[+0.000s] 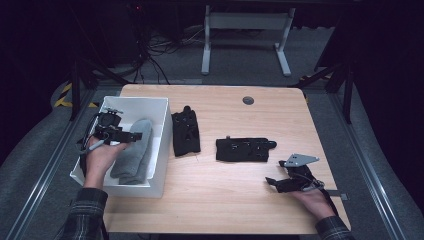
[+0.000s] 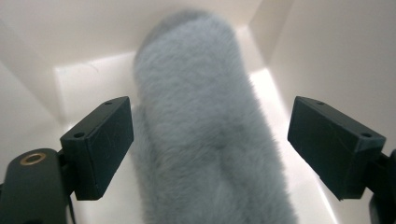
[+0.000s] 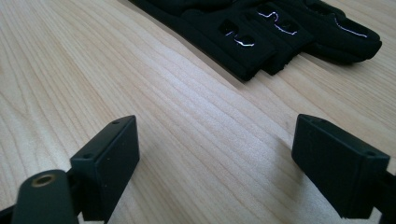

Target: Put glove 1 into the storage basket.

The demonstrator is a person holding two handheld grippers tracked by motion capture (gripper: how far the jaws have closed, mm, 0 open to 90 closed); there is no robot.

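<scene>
Your left gripper [image 1: 134, 136] hung over the white bin [image 1: 162, 145], jaws spread and clear of the grey fluffy glove [image 2: 205, 140] lying on the bin's floor; the placing step looked done. Your right gripper [image 1: 270, 182] rested low over the table [image 1: 225, 200], jaws apart and empty, near the black glove [image 1: 245, 149], probably next. That pickup called for reaching forward and closing on its edge.

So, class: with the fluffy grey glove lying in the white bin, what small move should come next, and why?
Probably lift the left gripper clear of the white plastic bin: its jaws stand open either side of the fluffy grey glove, no longer gripping it.
</scene>
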